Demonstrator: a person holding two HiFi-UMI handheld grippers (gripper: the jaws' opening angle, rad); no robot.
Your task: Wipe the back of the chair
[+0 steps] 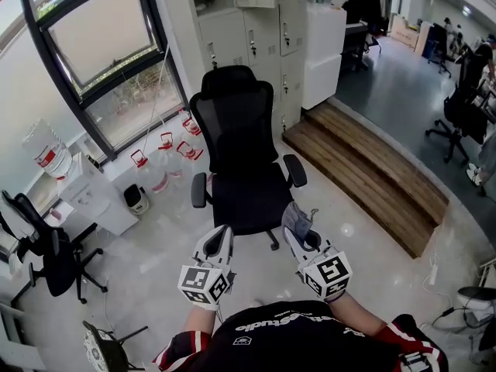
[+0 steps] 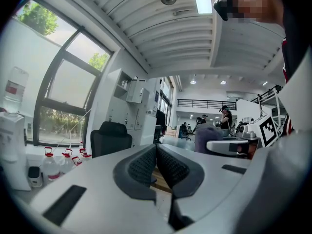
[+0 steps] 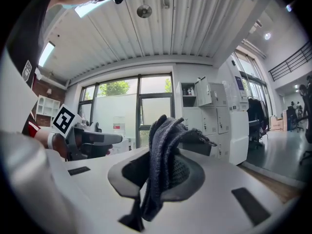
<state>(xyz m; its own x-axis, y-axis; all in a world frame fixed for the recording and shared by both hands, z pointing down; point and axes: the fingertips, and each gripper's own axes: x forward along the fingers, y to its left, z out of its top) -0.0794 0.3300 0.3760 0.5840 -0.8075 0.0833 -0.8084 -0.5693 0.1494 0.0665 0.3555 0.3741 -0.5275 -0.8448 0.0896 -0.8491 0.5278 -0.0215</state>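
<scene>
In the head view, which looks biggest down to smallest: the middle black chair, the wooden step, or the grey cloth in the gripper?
1. The chair and the wooden step look about alike, so they are not ranked.
2. The cloth is clearly smallest, though it is nearest the camera.

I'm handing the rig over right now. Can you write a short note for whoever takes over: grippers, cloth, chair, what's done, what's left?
Left gripper: jaws together, nothing in them.
Right gripper: clamped on a dark grey cloth that sticks out past the jaws.
Black office chair: straight ahead, seat toward you, apart from both grippers.
Done: cloth is in hand.
Left: all the wiping. The cloth is not touching the backrest; you will likely need to step round or turn the chair to reach its rear face.
</scene>
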